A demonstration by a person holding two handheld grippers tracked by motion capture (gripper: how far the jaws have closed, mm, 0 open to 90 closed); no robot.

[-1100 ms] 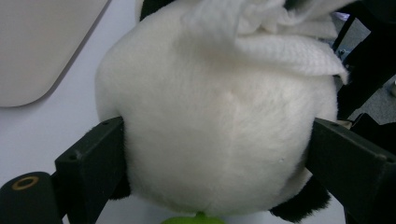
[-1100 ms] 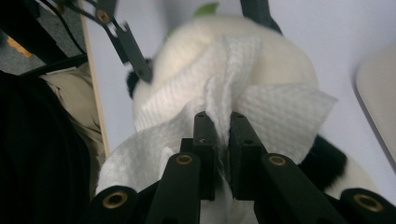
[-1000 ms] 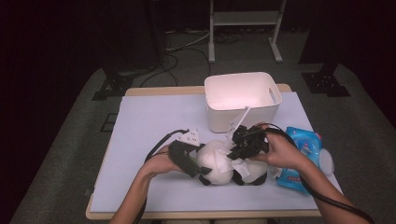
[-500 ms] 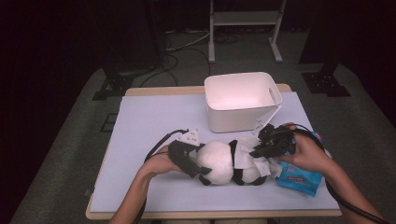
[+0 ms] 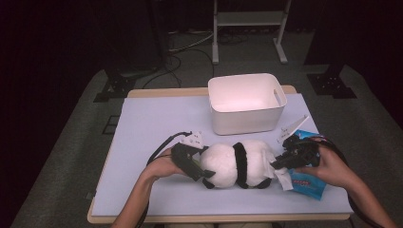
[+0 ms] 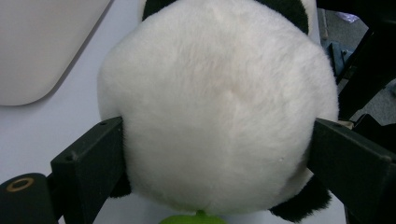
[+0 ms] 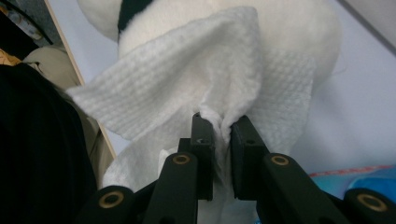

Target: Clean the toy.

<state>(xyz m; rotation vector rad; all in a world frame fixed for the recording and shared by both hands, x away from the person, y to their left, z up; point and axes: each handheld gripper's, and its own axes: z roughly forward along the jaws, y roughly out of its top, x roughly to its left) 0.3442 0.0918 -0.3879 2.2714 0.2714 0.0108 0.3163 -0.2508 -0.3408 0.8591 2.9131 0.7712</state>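
left gripper (image 5: 202,166) clamps the panda plush (image 5: 235,164); right gripper (image 7: 222,122) pinches a white wipe (image 7: 187,88) against its rump

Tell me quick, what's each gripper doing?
Left gripper: shut on the panda.
Right gripper: shut on a wipe, against the panda.

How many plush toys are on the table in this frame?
1. A panda plush lies near the table's front edge, in front of the white bin, its head held in the left claw. The bin's floor is only partly visible, so another could be hidden there.
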